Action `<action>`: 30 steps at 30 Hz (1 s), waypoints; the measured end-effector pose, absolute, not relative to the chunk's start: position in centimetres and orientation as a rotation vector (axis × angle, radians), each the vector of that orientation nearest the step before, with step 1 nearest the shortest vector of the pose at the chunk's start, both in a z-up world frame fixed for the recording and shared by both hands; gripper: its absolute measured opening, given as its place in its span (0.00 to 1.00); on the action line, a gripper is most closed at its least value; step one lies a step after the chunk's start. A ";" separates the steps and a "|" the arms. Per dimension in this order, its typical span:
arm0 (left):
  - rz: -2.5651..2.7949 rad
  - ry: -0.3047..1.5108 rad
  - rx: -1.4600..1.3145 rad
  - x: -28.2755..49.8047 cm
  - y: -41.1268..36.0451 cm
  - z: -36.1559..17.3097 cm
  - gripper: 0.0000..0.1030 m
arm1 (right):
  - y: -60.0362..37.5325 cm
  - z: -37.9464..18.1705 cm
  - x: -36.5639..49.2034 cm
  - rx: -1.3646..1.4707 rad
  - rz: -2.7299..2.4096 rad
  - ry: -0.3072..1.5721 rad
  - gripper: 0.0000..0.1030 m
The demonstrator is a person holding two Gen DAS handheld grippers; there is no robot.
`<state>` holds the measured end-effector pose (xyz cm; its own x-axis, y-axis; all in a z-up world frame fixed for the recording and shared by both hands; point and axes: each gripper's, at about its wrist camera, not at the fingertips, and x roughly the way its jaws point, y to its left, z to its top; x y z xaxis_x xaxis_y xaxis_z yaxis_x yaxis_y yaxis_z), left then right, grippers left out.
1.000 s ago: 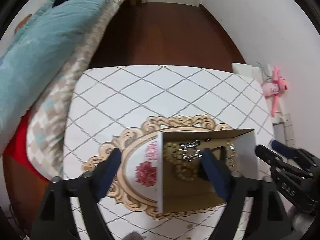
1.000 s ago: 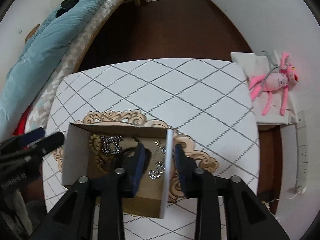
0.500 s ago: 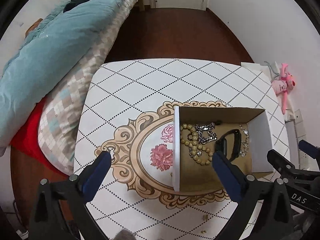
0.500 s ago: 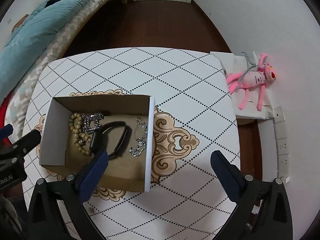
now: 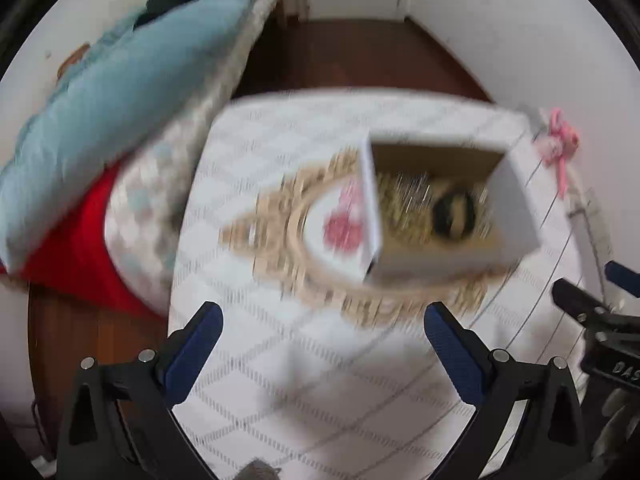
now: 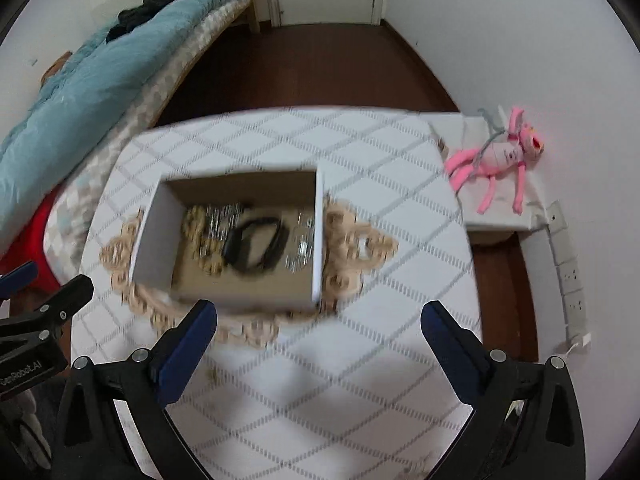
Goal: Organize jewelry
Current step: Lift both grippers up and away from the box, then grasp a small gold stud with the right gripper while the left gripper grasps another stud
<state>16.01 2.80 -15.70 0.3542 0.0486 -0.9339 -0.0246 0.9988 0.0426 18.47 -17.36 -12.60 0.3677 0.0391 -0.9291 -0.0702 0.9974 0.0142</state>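
An open cardboard box (image 6: 154, 232) (image 5: 516, 208) stands on the white diamond-patterned table (image 6: 360, 380) (image 5: 280, 360). Inside lie a black bracelet (image 6: 256, 246) (image 5: 454, 214), a tan bead string (image 6: 200, 236) and silver chains (image 6: 302, 242), all blurred. My left gripper (image 5: 322, 344) is open and empty, held back from the box over the table's near part. My right gripper (image 6: 318, 344) is open and empty, also back from the box. The left gripper also shows at the left edge of the right wrist view (image 6: 36, 320).
An ornate beige floral print (image 5: 296, 236) lies under the box. A bed with a teal blanket (image 6: 80, 88) and red sheet runs along the left. A pink plush toy (image 6: 500, 156) lies on a white stand at the right. Dark wood floor lies beyond.
Both grippers have drawn back and up from the box. The right gripper, nearly closed inside the box a second ago, has opened wide and left it. The views are motion-blurred.
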 end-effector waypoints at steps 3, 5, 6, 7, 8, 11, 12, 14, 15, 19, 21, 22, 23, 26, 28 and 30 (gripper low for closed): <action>0.066 1.292 0.010 14.2 3.7 -18.9 1.00 | -16.5 -15.3 16.1 -0.028 0.093 1.247 1.00; 0.084 1.337 0.016 12.9 4.3 -21.1 1.00 | -15.8 -17.2 14.5 -0.018 0.112 1.284 1.00; 0.093 1.352 0.025 12.3 4.4 -21.8 1.00 | -15.5 -17.9 13.9 -0.017 0.119 1.294 1.00; 0.099 1.364 0.029 12.0 4.6 -22.4 1.00 | -15.2 -18.5 13.4 -0.015 0.127 1.300 1.00; 0.104 1.375 0.031 11.6 4.9 -23.0 1.00 | -14.8 -19.0 12.9 -0.011 0.135 1.308 1.00; 0.113 1.399 0.035 10.9 5.3 -24.3 1.00 | -13.5 -20.3 11.9 -0.002 0.164 1.326 0.93; 0.117 1.404 0.036 10.7 5.4 -24.5 1.00 | -13.0 -20.5 11.7 -0.001 0.174 1.328 0.90; 0.123 1.408 0.037 10.4 5.6 -24.7 1.00 | -12.3 -20.8 11.4 0.000 0.191 1.331 0.75; 0.127 1.411 0.029 10.3 5.9 -24.9 1.00 | -11.8 -20.9 11.3 0.000 0.206 1.327 0.72; 0.133 1.413 0.021 9.9 6.3 -25.0 1.00 | -10.1 -21.1 11.1 0.005 0.252 1.320 0.61; 0.133 1.418 0.023 9.7 6.4 -25.1 1.00 | -9.4 -21.2 11.2 0.008 0.273 1.325 0.57; 0.133 1.420 0.024 9.6 6.4 -25.2 1.00 | -9.0 -21.4 11.2 0.011 0.284 1.328 0.54; 0.134 1.421 0.024 9.5 6.6 -25.3 1.00 | -8.7 -21.6 11.2 0.011 0.292 1.332 0.50; 0.138 1.426 0.021 10.0 7.0 -25.6 1.00 | -8.0 -22.5 11.4 0.010 0.310 1.351 0.31; 0.139 1.426 0.019 10.1 7.3 -25.8 1.00 | -7.7 -23.0 11.4 -0.001 0.316 1.353 0.15; 0.139 1.420 0.026 10.2 7.4 -25.9 1.00 | -7.7 -22.9 11.4 0.008 0.323 1.330 0.03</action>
<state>10.20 7.43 -25.87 0.1439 0.1119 -0.9832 -0.0814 0.9916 0.1010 11.41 -7.75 -22.87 0.2007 0.2357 -0.9509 -0.2267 0.9554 0.1890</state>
